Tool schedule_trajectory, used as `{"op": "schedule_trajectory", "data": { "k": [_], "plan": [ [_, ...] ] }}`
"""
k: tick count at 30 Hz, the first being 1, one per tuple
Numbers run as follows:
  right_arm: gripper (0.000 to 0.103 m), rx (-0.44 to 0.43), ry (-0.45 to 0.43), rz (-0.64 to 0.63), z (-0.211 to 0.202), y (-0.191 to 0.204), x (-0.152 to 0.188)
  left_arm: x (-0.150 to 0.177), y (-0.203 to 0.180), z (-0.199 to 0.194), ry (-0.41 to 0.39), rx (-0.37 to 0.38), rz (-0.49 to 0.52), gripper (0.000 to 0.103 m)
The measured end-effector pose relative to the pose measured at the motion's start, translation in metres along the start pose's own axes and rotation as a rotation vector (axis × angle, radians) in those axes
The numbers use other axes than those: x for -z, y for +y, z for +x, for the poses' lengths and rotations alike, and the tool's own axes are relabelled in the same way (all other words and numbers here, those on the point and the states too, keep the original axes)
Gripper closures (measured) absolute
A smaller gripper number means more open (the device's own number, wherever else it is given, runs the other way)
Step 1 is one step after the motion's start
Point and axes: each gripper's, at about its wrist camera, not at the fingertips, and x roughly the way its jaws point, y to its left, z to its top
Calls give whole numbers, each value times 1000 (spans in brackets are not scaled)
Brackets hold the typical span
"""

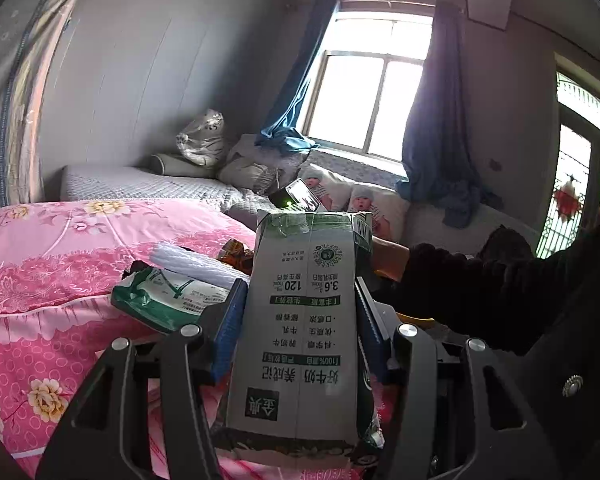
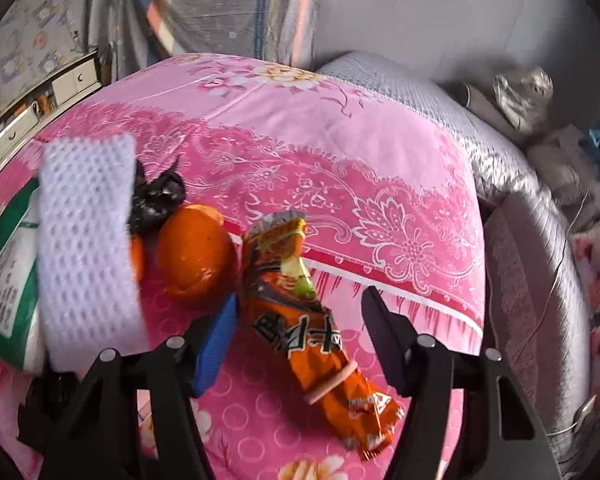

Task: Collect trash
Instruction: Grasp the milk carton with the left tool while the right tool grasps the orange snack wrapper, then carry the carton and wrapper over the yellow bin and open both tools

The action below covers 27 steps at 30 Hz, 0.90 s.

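My left gripper [image 1: 300, 300] is shut on a grey-and-green milk carton [image 1: 300, 320], held upright above the pink bed cover. Behind it lie a green-and-white packet [image 1: 164, 300], a white foam sleeve [image 1: 196, 264] and an orange wrapper [image 1: 236, 254]. My right gripper [image 2: 300, 300] is open, its fingers on either side of the crumpled orange snack wrapper [image 2: 312, 332] lying on the cover. Left of it lie an orange peel [image 2: 194, 256], a black crumpled bag [image 2: 156, 200], the white foam sleeve [image 2: 88, 248] and the green-and-white packet [image 2: 4, 280].
The pink floral bed cover [image 2: 340, 140] spreads under everything. A grey mattress [image 1: 140, 184] with pillows, a phone [image 1: 296, 196] and a baby-print cushion [image 1: 364, 200] lies by the window. The person's dark-sleeved arm [image 1: 500, 288] crosses at right. A white cabinet [image 2: 40, 108] stands far left.
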Motion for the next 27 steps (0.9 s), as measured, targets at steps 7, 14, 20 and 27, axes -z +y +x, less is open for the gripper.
{"op": "schedule_trajectory", "data": {
  "k": [7,14,20,27],
  "plan": [
    [65,-87,-53,116,-17,-10,6,-5,-3,-5,-31,-60,-31,53],
    [65,-260,-229,271,-99,-26,28,-17,-16,-3,-73,-195,-38,53],
    [65,-387,-371,412,-172,-32,69,-24,-35,5,-94,-307,-25,53],
    [65,-428,-460,482,-226,-31,120,-35,-56,37,-41,-330,-33,53]
  ]
}}
